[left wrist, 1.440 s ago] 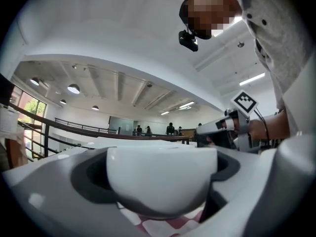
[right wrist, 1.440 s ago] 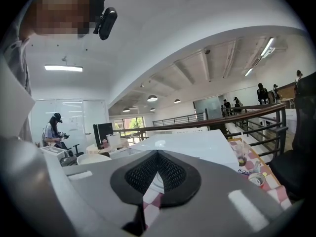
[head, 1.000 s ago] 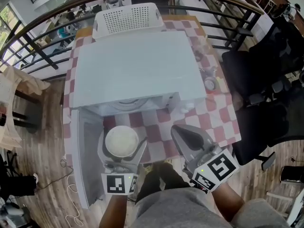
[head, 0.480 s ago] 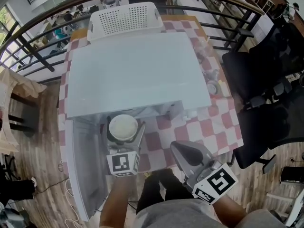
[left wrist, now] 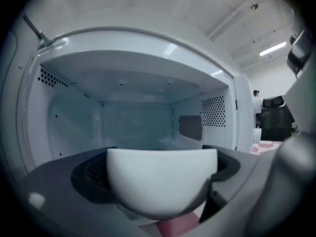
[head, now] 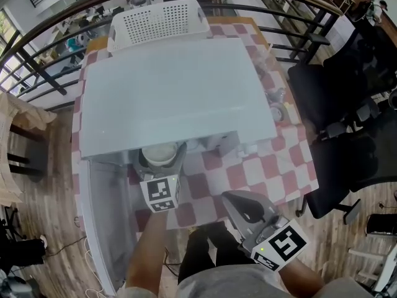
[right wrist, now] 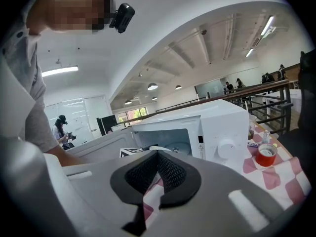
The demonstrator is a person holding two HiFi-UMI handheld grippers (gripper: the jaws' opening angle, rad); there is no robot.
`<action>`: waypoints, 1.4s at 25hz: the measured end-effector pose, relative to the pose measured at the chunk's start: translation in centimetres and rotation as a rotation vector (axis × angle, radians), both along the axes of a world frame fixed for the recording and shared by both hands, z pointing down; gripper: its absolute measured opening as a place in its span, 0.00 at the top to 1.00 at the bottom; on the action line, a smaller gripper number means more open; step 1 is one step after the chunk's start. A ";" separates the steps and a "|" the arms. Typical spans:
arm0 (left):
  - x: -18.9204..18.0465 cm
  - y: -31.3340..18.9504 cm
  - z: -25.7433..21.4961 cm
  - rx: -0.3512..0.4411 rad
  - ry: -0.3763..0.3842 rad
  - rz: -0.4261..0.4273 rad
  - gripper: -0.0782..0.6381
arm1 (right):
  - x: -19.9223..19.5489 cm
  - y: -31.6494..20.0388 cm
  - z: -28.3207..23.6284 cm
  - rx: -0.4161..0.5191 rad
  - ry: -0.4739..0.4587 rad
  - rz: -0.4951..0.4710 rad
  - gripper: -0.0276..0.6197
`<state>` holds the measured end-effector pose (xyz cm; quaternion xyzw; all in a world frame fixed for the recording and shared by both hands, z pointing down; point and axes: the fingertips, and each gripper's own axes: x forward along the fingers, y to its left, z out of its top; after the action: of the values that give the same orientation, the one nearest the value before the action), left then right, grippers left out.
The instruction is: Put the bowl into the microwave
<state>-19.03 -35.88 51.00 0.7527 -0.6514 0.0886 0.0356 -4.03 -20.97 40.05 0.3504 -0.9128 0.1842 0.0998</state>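
Worktop (head: 273, 166): covered in a red-and-white checked cloth and set on a wooden floor (head: 43, 197) beside a dark curved railing (head: 49, 17).

Microwave (head: 173, 92): white, directly ahead of the left gripper. Its door (head: 108, 216) is swung fully open, on that gripper's left. The left gripper view looks straight into the lit, empty cavity, with vent holes on both side walls. The control dial (right wrist: 227, 148) is on the front panel, to the right of the opening.

Left gripper (head: 162, 163): held out on a bare forearm, marker cube facing up. Its jaws are clamped on either side of the bowl.

Bowl (left wrist: 160, 181): white and upright, between the left gripper's jaws at the mouth of the cavity. In the head view its far part sits under the front edge of the microwave's top. A strip of checked cloth shows below its near side. Whether it rests on anything cannot be told.

Right gripper (right wrist: 158, 157): to the right of the left gripper and nearer the person, well apart from the microwave. Its jaw tips are together with nothing between them, and it points toward the microwave front.

Basket (head: 158, 20): white and perforated, far beyond the left gripper, behind the microwave.

Tape roll (right wrist: 267, 154): red, on the cloth ahead and to the right of the right gripper, past the microwave's side.

Chair (head: 347, 104): black, off the worktop's edge on the right gripper's side.
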 end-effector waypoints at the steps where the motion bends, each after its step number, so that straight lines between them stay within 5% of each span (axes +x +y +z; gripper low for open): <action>1: -0.2 -0.4 0.3 -0.013 -0.004 -0.005 0.14 | 0.1 0.0 0.0 -0.001 0.000 0.002 0.96; 35: -2.7 -2.1 4.4 -0.302 -0.023 -0.105 0.17 | 0.8 0.5 -0.9 0.017 -0.008 0.013 0.96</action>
<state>-21.73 -38.03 55.36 0.7027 -0.6694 0.1923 0.1455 -3.28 -20.43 39.17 0.3563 -0.9126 0.1783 0.0920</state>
